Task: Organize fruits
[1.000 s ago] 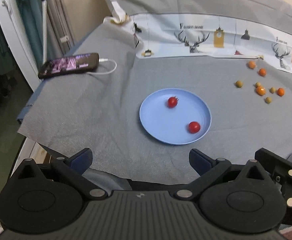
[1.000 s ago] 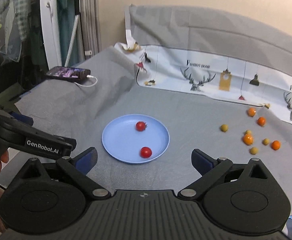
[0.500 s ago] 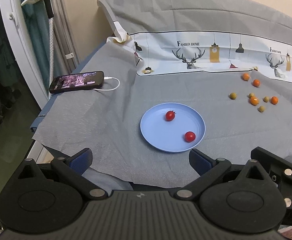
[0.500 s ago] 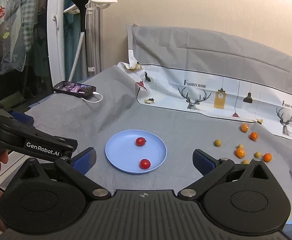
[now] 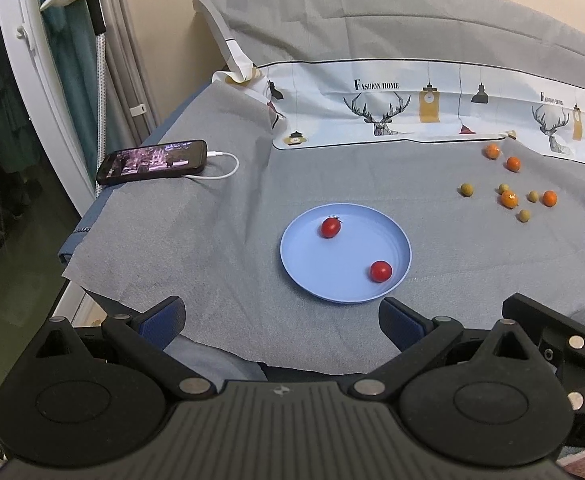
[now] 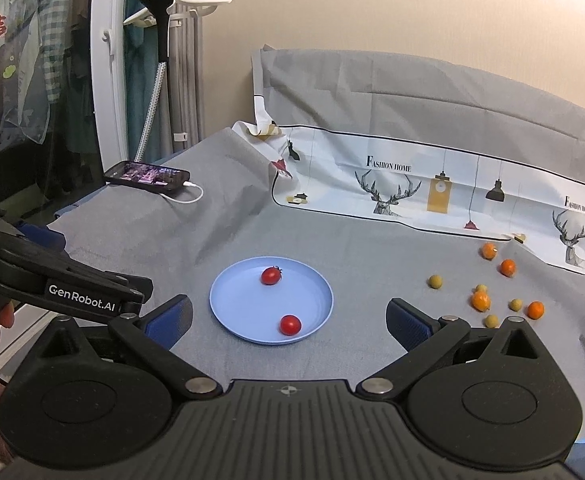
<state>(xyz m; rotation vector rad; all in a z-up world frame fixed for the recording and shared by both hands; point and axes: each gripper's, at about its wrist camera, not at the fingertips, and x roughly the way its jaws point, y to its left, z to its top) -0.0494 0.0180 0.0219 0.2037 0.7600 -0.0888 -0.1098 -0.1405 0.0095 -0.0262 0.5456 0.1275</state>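
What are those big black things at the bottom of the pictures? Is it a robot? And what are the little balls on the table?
It is not a robot. A person holds a grabbing tool in each hand, and each tool has a camera looking out along its two fingers. One picture comes from the left gripper, the other from the right gripper. Both are open and hold nothing.

On the grey cloth sits a blue plate with two red tomatoes in it. To the right, off the plate, lie little orange fruits and small greenish ones. A phone on a white cable lies at the far left edge.
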